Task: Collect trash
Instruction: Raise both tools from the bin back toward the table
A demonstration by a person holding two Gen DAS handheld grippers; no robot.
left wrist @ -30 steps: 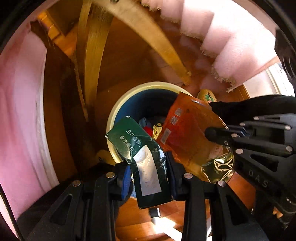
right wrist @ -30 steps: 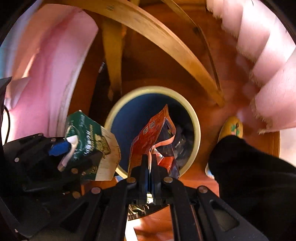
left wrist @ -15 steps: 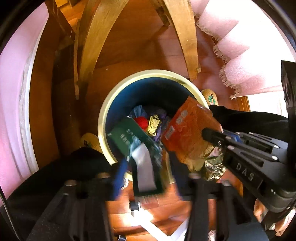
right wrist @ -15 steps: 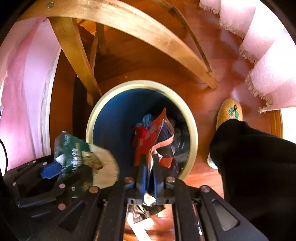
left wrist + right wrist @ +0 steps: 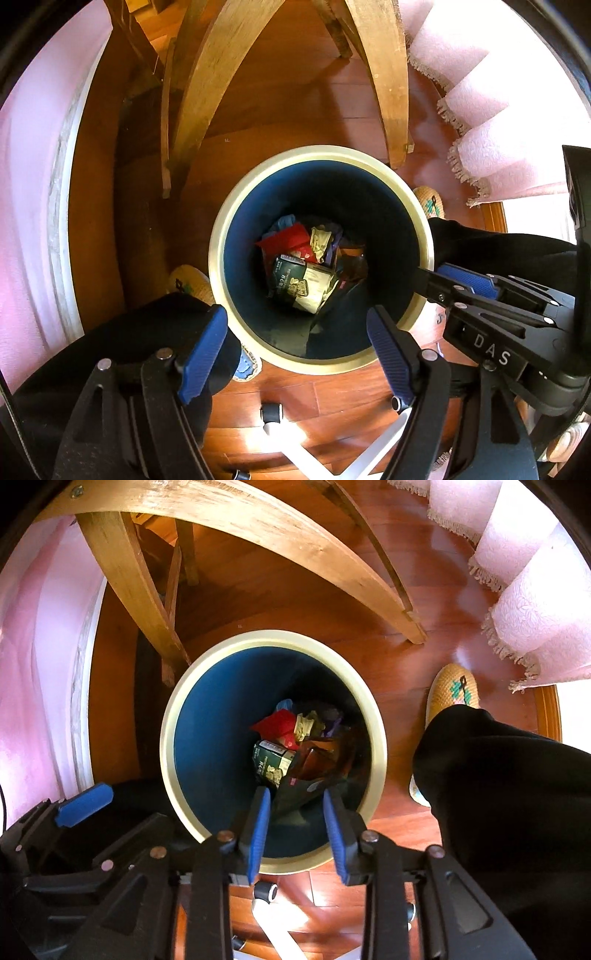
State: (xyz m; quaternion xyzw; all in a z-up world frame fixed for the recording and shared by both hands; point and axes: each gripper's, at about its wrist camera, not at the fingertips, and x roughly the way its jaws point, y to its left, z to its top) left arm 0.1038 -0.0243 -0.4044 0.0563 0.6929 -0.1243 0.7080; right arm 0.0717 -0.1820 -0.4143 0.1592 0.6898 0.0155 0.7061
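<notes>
Trash lay at the bottom of the round, dark-blue bin with the cream rim (image 5: pixel 320 151): your green-and-white snack packet (image 5: pixel 301 283) rested flat on the pile, beside a red wrapper (image 5: pixel 286 240) and a crumpled pale wrapper (image 5: pixel 320 240), with the orange foil pouch (image 5: pixel 314 760) leaning against the wall on the packet's right. Your left gripper (image 5: pixel 297 350) hung over the bin's near rim, its jaws just spread wide with nothing between them. Your right gripper (image 5: pixel 297 823) pointed down into the bin, its jaws just parted a little and gripping nothing. Your woven slipper (image 5: pixel 452 690) stood on the reddish wooden floor (image 5: pixel 399 664) beside the bin.
</notes>
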